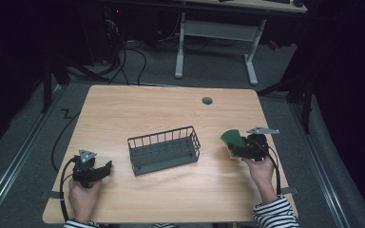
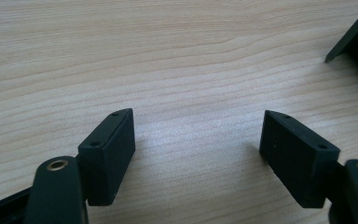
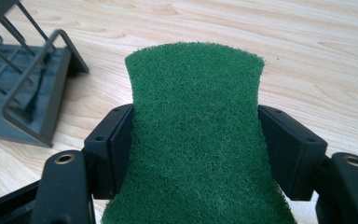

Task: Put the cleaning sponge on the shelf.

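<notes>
Nearest, at the left of the pale wooden bench (image 1: 171, 199), the left tool (image 1: 105, 167) rests low with its jaws spread wide over bare wood and nothing between them; in the left gripper view (image 2: 198, 140) only a dark corner of the basket shows at the far right edge. It seems too far off to help if anything slips.

At the right, a little farther from the person, the right tool (image 1: 233, 148) pinches a green scouring sponge with a yellow underside (image 1: 233, 140), held just above the bench and well clear of the basket. The right gripper view shows the right tool (image 3: 195, 144) squeezing the sponge (image 3: 193, 140) by its side edges, so the pad narrows at the waist and bows. That is probably the main risk: a soft pad gripped this way could spring out or twist if the hand turns fast, or drop short of its goal.

Mid-bench stands the dark grey wire basket with a grid floor (image 1: 164, 150), apparently empty, probably where the sponge is meant to go. The overhanging front of the sponge could catch the near rim and tip or shove the light basket if brought in too low.

Beyond lies a grey round cable grommet (image 1: 207, 100).
</notes>
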`<state>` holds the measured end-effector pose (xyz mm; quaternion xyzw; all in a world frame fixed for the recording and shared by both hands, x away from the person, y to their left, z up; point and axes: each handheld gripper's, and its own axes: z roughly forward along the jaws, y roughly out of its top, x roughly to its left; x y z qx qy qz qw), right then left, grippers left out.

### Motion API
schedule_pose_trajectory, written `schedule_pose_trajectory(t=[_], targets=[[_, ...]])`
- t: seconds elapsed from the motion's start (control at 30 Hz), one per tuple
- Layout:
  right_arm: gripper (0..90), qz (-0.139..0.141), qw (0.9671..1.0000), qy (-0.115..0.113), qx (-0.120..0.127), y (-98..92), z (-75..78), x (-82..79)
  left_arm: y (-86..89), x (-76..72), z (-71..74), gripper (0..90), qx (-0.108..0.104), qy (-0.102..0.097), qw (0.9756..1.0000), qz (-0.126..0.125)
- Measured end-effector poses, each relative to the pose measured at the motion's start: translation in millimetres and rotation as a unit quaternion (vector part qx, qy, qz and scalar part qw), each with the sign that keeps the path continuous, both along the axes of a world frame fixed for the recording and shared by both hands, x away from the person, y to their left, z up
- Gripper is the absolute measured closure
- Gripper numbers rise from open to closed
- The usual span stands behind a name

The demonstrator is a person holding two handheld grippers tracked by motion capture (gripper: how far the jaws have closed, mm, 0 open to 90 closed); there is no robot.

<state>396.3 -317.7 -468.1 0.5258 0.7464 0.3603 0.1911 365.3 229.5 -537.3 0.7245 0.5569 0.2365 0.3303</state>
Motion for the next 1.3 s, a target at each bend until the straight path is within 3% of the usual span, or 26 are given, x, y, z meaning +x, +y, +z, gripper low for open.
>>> schedule_pose_trajectory(t=[0.07, 0.27, 0.33, 0.47, 0.67, 0.93, 1.3], targets=[[31.1, 0.003, 0.9999, 0.002, 0.012, 1.7, 5.5, -0.4, -0.2, 0.2, -0.1, 27.0, 0.0, 0.0, 1.0, -0.001], [31.1, 0.022, 0.9995, -0.015, 0.014, 10.9, 16.8, -3.2, 1.4, 1.0, 0.1, 26.6, -0.007, 0.001, 1.0, -0.002], [31.1, 0.027, 0.9991, -0.016, 0.027, 14.2, 19.7, -4.4, 0.7, 0.5, 0.1, 26.6, -0.005, 0.001, 1.0, -0.002], [31.1, 0.042, 0.9988, -0.017, 0.018, 21.9, 26.9, -4.0, 1.1, 0.7, 0.1, 26.6, -0.007, 0.001, 1.0, -0.001], [31.2, 0.061, 0.9969, -0.029, 0.042, 32.1, 41.3, -5.1, 0.8, 0.8, 0.0, 26.6, -0.006, 0.001, 1.0, -0.001], [31.1, 0.094, 0.9938, -0.035, 0.048, 53.8, 56.6, -0.6, 0.2, 0.8, 0.0, 26.6, -0.003, 0.0, 1.0, -0.001], [31.0, 0.139, 0.9888, -0.04, 0.037, 94.1, 68.7, 11.3, 0.2, 1.0, 0.0, 26.6, -0.003, 0.0, 1.0, -0.001]])
